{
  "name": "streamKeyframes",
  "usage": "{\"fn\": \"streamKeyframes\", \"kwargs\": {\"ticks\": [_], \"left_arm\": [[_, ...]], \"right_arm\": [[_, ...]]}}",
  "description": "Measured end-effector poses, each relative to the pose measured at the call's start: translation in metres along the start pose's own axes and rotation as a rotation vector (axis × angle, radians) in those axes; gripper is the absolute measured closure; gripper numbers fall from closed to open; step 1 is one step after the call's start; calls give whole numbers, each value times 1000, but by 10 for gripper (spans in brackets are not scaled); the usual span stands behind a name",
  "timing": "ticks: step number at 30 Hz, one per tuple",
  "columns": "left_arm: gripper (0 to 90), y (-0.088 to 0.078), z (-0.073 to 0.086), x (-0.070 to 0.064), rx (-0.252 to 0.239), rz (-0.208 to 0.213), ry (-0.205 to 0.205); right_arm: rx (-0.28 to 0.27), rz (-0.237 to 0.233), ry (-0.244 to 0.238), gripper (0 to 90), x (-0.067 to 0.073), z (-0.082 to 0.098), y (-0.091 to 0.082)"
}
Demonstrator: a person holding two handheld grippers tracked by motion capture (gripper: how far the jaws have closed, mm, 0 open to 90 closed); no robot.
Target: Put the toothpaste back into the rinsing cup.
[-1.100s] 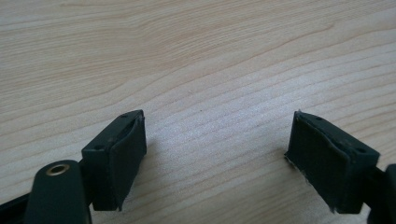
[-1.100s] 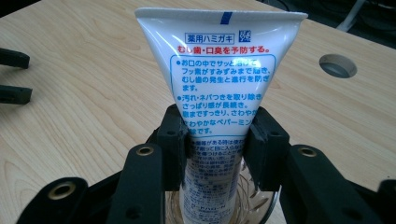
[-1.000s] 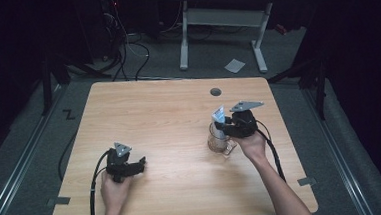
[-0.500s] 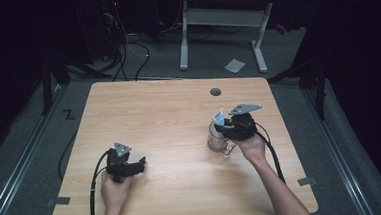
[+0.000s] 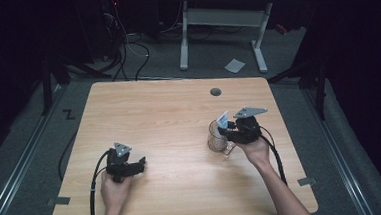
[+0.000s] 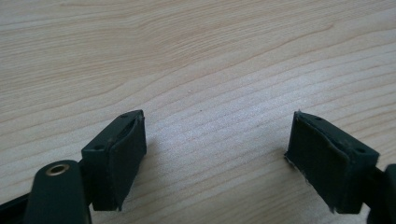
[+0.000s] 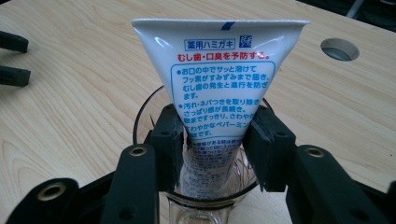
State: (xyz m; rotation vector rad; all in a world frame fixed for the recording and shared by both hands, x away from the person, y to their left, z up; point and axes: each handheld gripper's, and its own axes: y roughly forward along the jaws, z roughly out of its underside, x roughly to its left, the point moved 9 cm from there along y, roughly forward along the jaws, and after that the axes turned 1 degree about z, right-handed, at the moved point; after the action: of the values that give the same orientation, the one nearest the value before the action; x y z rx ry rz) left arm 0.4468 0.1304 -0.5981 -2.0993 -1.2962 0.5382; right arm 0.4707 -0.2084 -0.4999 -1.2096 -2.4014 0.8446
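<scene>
**Toothpaste tube standing in the glass, my right tongs letting go**

At the right side of the table, a white toothpaste tube (image 7: 219, 98) stands in a clear glass mug (image 5: 216, 137). Its flat crimped end points up and flares wide above the rim, with blue and red printed text facing my right gripper view. Its narrow lower end sits down inside the glass, tilted a little. From above, the mug's handle points toward me.

My right gripper (image 7: 215, 144) reaches over the mug's rim with 1 jaw on each side of the tube. The jaws have just been opening, and the tube is between them. The left pad looks close against the tube or touching it; the right pad stands just clear, so I judge the grip is loosened, not pressing.

My left gripper (image 5: 134, 165) rests low over bare wood, well apart from the mug, near the table's front left. In its own view, the 2 jaws stand wide apart with nothing between them.

The table (image 5: 158, 109) is pale wood with a round cable hole (image 5: 215, 91) near its far edge, beyond the mug.

As I judge it, the main work is done: the tube is in the glass and appears to stand on its own support. What is left is small: open my right jaws fully, lift them away without snagging the tube's wide top, and check that the mug does not tip.
</scene>
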Motion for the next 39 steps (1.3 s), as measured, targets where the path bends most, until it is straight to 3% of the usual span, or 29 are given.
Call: {"fn": "streamKeyframes", "kwargs": {"ticks": [14, 21, 39], "left_arm": [[198, 0, 0, 0, 1, 0, 1], [198, 0, 0, 0, 1, 0, 1], [198, 0, 0, 0, 1, 1, 0]], "right_arm": [[1, -16, -9, 542, 2, 5, -5], [4, 28, -48, 522, 4, 5, -7], [-37, 0, 2, 381, 6, 5, -16]]}}
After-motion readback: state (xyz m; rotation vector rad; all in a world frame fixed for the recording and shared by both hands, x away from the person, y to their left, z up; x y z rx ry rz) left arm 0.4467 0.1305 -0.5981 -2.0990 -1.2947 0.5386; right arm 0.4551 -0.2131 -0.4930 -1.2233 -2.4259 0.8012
